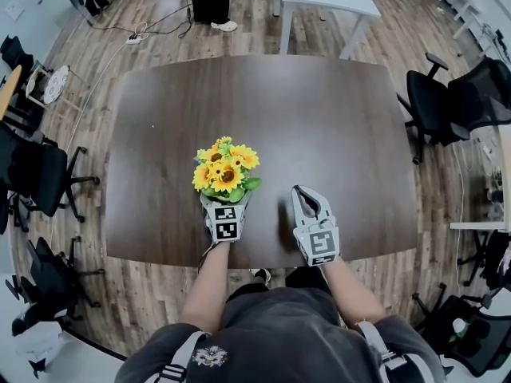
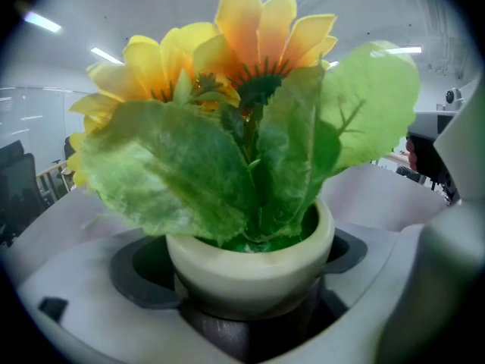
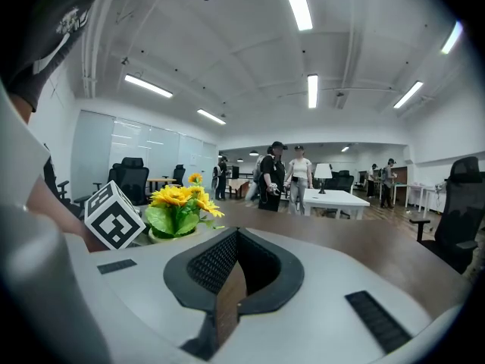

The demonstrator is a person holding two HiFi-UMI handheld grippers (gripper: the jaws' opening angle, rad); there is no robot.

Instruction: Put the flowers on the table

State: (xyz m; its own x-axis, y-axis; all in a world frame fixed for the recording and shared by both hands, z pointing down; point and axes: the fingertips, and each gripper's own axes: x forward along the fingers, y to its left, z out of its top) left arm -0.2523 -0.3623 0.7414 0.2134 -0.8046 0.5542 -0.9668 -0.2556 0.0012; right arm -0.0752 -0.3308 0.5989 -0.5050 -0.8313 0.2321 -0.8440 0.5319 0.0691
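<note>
Flowers in their pot are clamped between the jaws of my left claw, over the bench; I can't tell if the pot touches it. Right claw alongside has its jaws together and is empty. Left to do, I judge: set down, release.

Dark wood table, rounded corners; potted flowers near front edge, contact w/ top unclear.

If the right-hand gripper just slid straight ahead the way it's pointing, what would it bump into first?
Nothing, it seems: ahead of the right gripper lies only bare table. The flowers, held in the left gripper, stand off to its left, out of that line.
</note>
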